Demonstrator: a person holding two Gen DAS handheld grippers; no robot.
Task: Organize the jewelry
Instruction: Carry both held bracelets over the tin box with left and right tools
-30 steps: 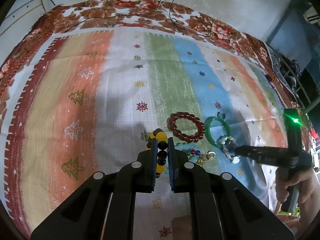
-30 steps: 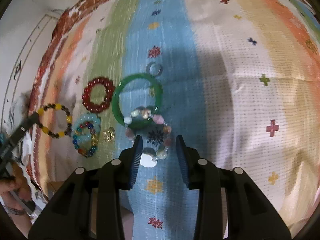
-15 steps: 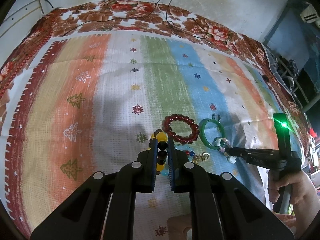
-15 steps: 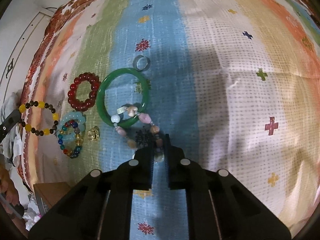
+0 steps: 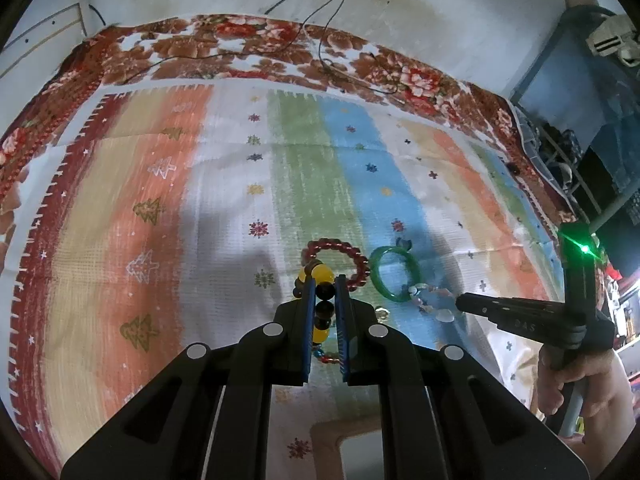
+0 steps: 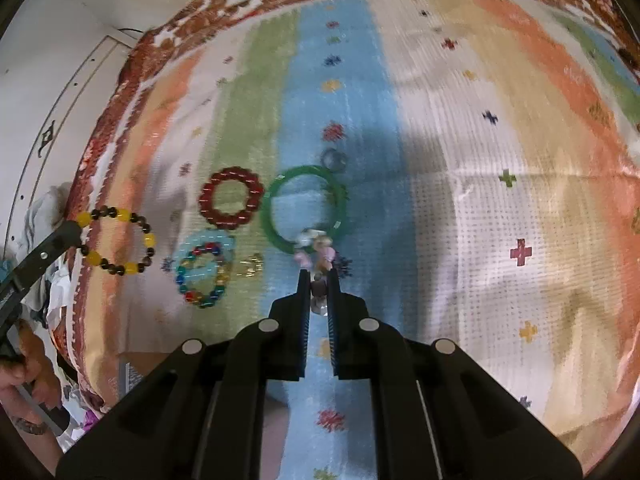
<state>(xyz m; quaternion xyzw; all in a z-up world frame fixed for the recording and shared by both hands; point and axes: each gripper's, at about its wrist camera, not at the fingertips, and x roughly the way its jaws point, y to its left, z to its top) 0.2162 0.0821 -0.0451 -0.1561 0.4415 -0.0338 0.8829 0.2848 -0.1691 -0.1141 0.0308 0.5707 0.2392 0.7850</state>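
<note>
You had the left gripper (image 5: 324, 300) clamped on the yellow bracelet (image 6: 116, 246), the right gripper (image 6: 319, 292) pinching the pastel bracelet (image 6: 316, 246) mid-frame; lifting clear of the bangle (image 6: 304, 210) looked wise.

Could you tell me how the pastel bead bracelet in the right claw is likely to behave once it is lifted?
The pastel bead bracelet will probably hang limp, since its loop already looks drawn long from the right claw. It lies across the green bangle, so it may nudge that. The rounded beads could slip from a light pinch.
</note>
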